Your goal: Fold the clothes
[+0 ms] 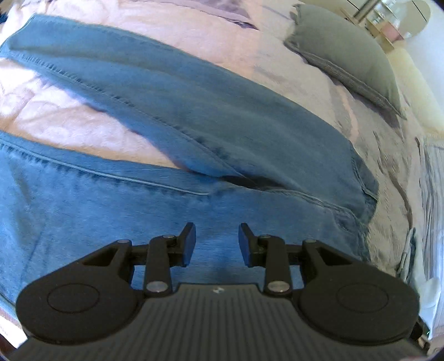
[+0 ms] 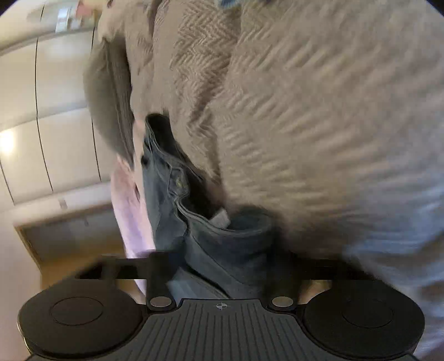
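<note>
Blue jeans [image 1: 194, 116] lie spread on the bed, one leg running up to the left and the other across the bottom. My left gripper [image 1: 217, 230] hovers over the denim near the crotch seam, open, with nothing between its fingers [image 1: 188, 241]. In the blurred right wrist view, the jeans' waistband [image 2: 222, 244] is bunched up and fills the gap of my right gripper [image 2: 222, 263]. Its fingertips are hidden by the cloth, which it seems to grip.
A pale pink bedcover [image 1: 69, 119] lies under the jeans, with a grey pillow [image 1: 347, 50] at the upper right and a bedside stand [image 1: 388, 19] beyond it. A beige herringbone blanket [image 2: 305, 111], the grey pillow [image 2: 105, 97] and cream cupboard doors [image 2: 55, 111] show in the right view.
</note>
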Demonstrator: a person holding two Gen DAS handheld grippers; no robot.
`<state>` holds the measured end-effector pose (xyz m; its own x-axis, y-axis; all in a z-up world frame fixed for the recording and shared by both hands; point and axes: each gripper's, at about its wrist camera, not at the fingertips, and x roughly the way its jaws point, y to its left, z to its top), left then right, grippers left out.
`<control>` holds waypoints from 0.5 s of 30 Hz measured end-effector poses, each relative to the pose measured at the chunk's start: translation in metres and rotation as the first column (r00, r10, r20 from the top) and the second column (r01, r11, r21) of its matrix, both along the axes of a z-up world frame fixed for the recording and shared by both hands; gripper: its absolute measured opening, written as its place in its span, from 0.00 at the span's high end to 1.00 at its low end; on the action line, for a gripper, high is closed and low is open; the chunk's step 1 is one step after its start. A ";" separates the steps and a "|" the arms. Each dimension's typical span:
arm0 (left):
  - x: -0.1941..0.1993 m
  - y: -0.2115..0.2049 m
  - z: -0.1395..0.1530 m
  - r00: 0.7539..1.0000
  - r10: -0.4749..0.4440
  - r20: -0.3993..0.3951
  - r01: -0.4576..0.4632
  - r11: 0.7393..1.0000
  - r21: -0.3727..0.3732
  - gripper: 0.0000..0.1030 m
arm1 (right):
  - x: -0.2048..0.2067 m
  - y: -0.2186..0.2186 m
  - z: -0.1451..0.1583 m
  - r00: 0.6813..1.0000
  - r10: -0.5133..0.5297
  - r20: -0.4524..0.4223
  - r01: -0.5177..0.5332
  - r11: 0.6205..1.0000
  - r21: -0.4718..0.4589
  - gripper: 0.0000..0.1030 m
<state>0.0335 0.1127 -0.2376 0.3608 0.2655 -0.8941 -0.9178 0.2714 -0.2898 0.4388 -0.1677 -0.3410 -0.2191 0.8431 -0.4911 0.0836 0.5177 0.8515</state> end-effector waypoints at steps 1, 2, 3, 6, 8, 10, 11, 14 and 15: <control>0.003 0.000 0.003 1.000 -0.007 -0.001 0.007 1.000 0.011 0.73 | -0.004 0.008 0.019 0.994 0.042 0.101 -0.044 0.999 0.010 0.85; 0.005 0.000 0.006 1.000 -0.016 0.000 0.016 1.000 0.020 0.73 | -0.009 0.014 0.042 0.973 0.092 0.211 -0.099 0.995 0.021 0.86; 0.006 0.001 0.008 1.000 -0.028 0.001 0.028 0.999 0.028 0.73 | -0.016 0.016 0.074 0.927 0.158 0.340 -0.180 0.983 0.033 0.87; 0.011 0.003 0.010 0.997 -0.070 -0.015 0.071 0.997 0.043 0.73 | -0.042 0.014 0.158 0.692 0.291 0.660 -0.376 0.927 -0.015 0.88; 0.017 0.003 0.001 0.995 -0.093 -0.034 0.094 0.995 0.026 0.73 | -0.061 0.007 0.191 0.552 0.325 0.768 -0.424 0.902 -0.077 0.88; 0.025 0.003 -0.011 0.993 -0.111 -0.036 0.111 0.994 -0.005 0.72 | -0.076 -0.001 0.194 0.491 0.355 0.796 -0.425 0.895 -0.137 0.88; 0.029 0.002 -0.016 0.991 -0.127 -0.034 0.126 0.992 -0.016 0.73 | -0.080 -0.002 0.179 0.499 0.397 0.770 -0.403 0.893 -0.199 0.88; 0.043 -0.001 -0.034 0.983 -0.165 -0.079 0.163 0.986 -0.036 0.72 | -0.065 -0.012 0.097 0.657 0.503 0.562 -0.318 0.860 -0.399 0.75; 0.048 -0.001 -0.037 0.980 -0.177 -0.093 0.174 0.984 -0.041 0.73 | -0.054 -0.016 0.069 0.736 0.496 0.460 -0.305 0.850 -0.428 0.74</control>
